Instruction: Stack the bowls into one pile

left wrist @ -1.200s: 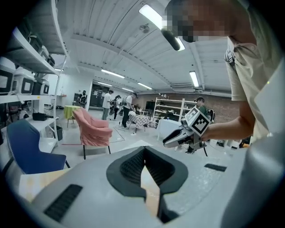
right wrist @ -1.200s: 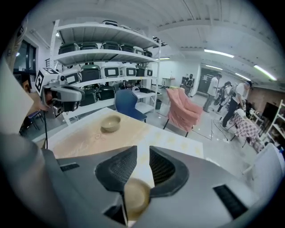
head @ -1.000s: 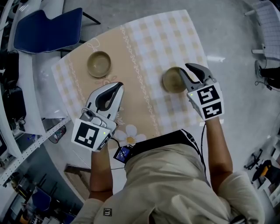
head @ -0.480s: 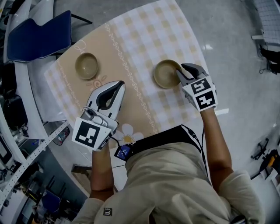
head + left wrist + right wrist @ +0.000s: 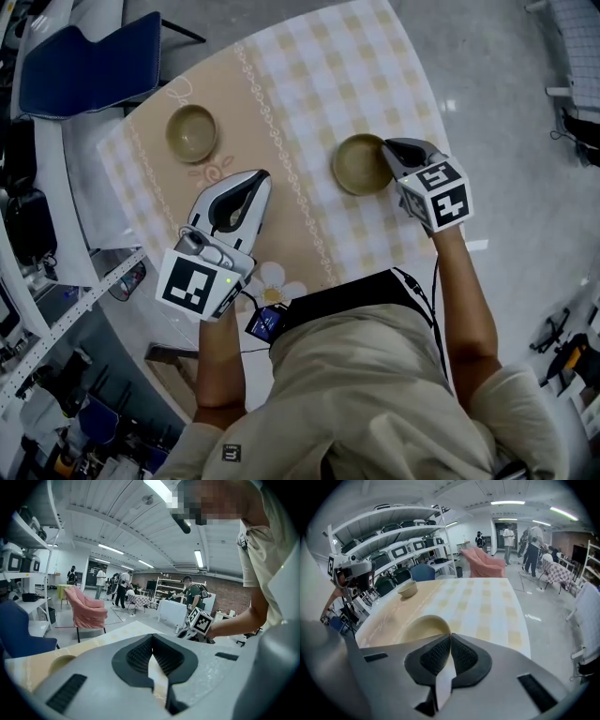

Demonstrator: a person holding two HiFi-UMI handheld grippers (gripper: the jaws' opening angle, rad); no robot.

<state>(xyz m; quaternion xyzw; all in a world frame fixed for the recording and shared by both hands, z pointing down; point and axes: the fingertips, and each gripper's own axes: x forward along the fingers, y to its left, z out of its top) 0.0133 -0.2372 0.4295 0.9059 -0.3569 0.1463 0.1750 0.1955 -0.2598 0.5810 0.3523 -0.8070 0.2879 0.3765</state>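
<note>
Two tan bowls sit on the checked tablecloth (image 5: 309, 84). The far-left bowl (image 5: 191, 132) stands alone; it shows small in the right gripper view (image 5: 407, 588) and low at the left of the left gripper view (image 5: 61, 662). My right gripper (image 5: 389, 150) is shut on the right rim of the nearer bowl (image 5: 361, 165), whose rim runs into the jaw tips (image 5: 450, 635) while the bowl (image 5: 423, 627) rests on the table. My left gripper (image 5: 255, 178) hovers over the cloth below the left bowl, shut with nothing in it (image 5: 151, 641).
A blue chair (image 5: 89, 66) stands off the table's far-left corner. Shelving with equipment (image 5: 393, 550) lines the left side. A pink armchair (image 5: 86, 611) and several people are farther off. The table's right edge drops to the grey floor (image 5: 487, 112).
My right gripper moved onto the near bowl's right rim and went from open to shut on it. The left gripper stayed in place.
</note>
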